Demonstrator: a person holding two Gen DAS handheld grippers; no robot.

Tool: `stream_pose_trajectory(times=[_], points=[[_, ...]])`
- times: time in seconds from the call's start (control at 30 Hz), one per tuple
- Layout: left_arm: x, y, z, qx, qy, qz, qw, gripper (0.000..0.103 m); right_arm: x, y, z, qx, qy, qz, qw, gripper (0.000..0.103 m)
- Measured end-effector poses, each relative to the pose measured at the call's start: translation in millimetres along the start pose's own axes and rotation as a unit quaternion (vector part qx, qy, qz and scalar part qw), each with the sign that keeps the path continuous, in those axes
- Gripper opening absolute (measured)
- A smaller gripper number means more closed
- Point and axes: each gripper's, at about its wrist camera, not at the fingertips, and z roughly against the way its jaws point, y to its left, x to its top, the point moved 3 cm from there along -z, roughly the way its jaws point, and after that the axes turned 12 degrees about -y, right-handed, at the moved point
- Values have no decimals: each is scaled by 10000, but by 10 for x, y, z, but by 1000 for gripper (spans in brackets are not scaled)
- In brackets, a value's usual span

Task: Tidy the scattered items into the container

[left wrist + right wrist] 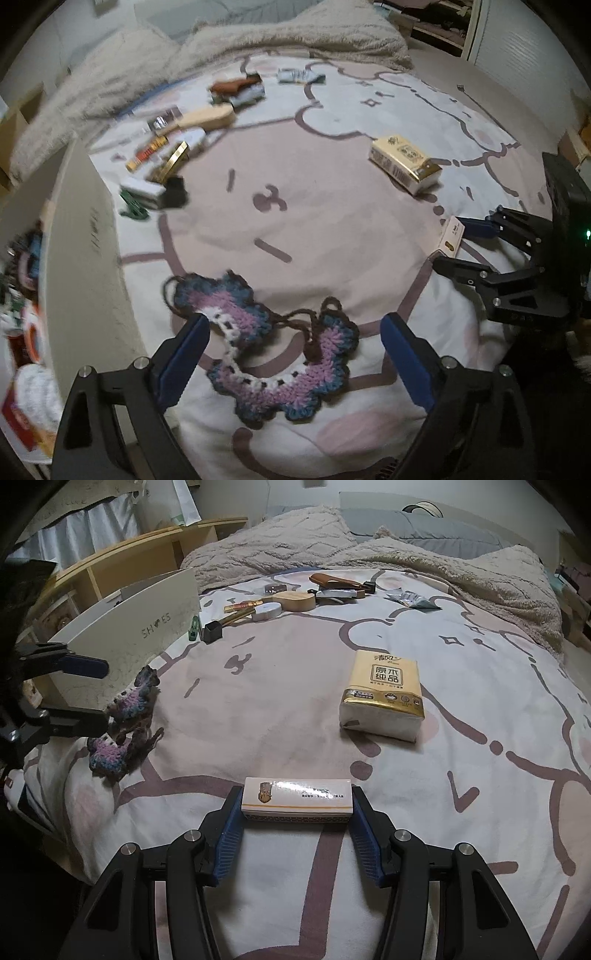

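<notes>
Hovering over the bed (332, 229), the left gripper (295, 354) stands released, its blue pads spread wide to either side of a crocheted piece (280, 354) in purple, blue and white that lies flat on the patterned bedspread between them, touched by neither pad. Just to that gripper's left rises the white wall of the shoe box (85, 236), the container, with a jumble of things already inside it.

Well off to its right, the right gripper (295, 812) is grasping a small long white box (295, 799) by its two short ends, both blue pads pressed against it; the box sits low over the bedspread. Ahead of this gripper and slightly right lies a yellow tissue pack (382, 698), apart from everything else. Farther ahead, near the rumpled beige blanket (443, 565), a loose cluster of scattered items (295, 594) rests: a wooden brush, a white case, gold-coloured sticks, a black holder and a green clip. Seen from the right gripper, the shoe box stands to the left, beside the crocheted piece.
</notes>
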Motion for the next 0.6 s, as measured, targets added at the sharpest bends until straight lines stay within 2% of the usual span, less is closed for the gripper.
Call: stream_pose_trajectory(times=[0.17,0.3,0.4,0.6], points=[[-97,104,-159,70,288,165,9994,94,-20,-18,1,79,-57,-37,9999,56],[-142,69,-182,-381,430,434,9974,94,-27,-24,1,125,-102,-33,9999,56],[-161,-58,-167,-531,468,248,9972,94,-30,-30,0,154,-120,-44,9998,56],[-272,-247,-204,-444,645,-285,9965,94,-39,-29,-4,161,-146,0,9998,56]])
